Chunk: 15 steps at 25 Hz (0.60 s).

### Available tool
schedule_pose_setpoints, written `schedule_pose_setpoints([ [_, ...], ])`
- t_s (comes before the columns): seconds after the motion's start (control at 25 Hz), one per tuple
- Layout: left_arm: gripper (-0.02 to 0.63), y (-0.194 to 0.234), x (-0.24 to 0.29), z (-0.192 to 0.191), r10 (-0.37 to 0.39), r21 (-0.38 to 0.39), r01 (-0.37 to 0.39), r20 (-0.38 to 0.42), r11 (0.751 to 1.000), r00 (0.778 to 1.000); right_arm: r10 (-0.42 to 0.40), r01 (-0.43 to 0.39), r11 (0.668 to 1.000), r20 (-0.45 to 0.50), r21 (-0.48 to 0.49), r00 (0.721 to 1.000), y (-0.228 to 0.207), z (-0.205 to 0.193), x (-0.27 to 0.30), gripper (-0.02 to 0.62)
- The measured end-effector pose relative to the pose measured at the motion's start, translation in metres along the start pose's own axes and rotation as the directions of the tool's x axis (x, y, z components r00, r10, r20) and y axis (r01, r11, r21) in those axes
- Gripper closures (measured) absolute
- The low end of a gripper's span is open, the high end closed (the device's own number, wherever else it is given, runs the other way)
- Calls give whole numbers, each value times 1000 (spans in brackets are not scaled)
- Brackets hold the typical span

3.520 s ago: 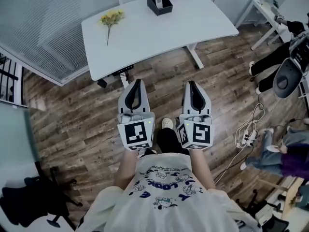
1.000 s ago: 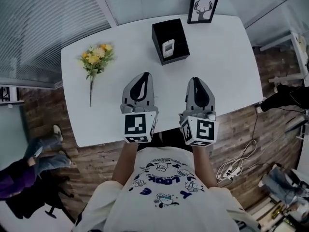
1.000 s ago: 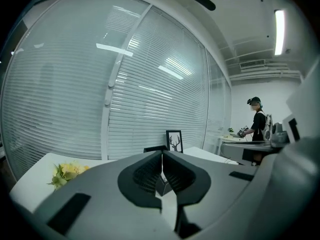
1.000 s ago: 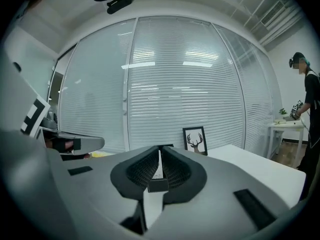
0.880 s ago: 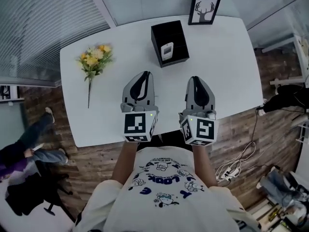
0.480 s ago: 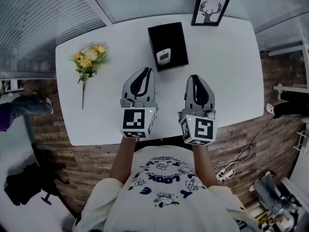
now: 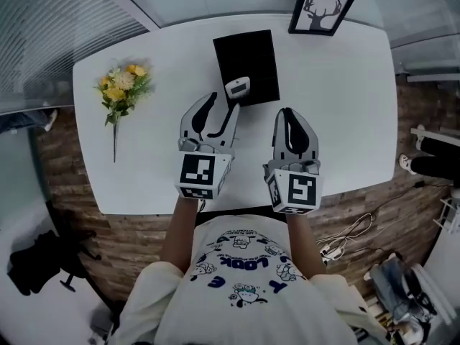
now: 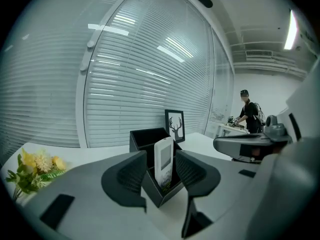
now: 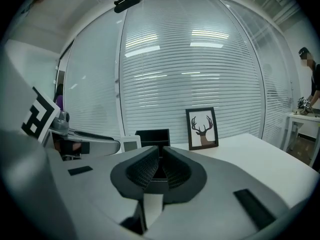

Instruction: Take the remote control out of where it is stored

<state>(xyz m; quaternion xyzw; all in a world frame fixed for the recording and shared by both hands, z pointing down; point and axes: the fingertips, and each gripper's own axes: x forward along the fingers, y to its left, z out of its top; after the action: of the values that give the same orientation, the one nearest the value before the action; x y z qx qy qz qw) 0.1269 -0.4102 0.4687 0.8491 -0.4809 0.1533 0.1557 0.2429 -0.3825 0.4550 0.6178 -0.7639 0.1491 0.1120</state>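
A white remote control [image 7: 236, 87] [image 8: 163, 160] stands upright in the near corner of a black open box [image 7: 246, 63] [image 8: 148, 138] on the white table [image 7: 338, 106]. My left gripper [image 7: 223, 105] [image 8: 160, 173] hovers just short of the box; its jaws are opening. The remote shows in the gap between them, further ahead, and the pads do not touch it. My right gripper [image 7: 287, 113] [image 9: 160, 168] hangs over the table to the right of the box, shut and holding nothing. In the right gripper view the remote [image 9: 131, 144] and box [image 9: 153, 136] sit ahead to the left.
A bunch of yellow flowers [image 7: 118, 90] [image 8: 34, 166] lies on the table's left part. A framed deer picture [image 7: 321, 7] [image 9: 202, 127] stands at the back, near the blinds. A person [image 8: 248, 115] stands by another desk far right. Cables [image 7: 345, 239] lie on the wooden floor.
The view has come closer over the table. Both grippers have moved toward the black box. The left jaws, shut before, now stand apart in line with the remote.
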Motion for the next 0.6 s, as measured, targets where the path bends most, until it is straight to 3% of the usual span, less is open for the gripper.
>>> schedule_pose_setpoints([
  [0.2, 391, -4, 24, -1, -60, 47, 61, -25, 997, 998, 26, -26, 1000, -29, 3, 999, -2, -10, 10, 549],
  [0.6, 388, -5, 53, -4, -125, 78, 130, -70, 988, 990, 78, -77, 997, -83, 16, 993, 1, -28, 28, 549],
])
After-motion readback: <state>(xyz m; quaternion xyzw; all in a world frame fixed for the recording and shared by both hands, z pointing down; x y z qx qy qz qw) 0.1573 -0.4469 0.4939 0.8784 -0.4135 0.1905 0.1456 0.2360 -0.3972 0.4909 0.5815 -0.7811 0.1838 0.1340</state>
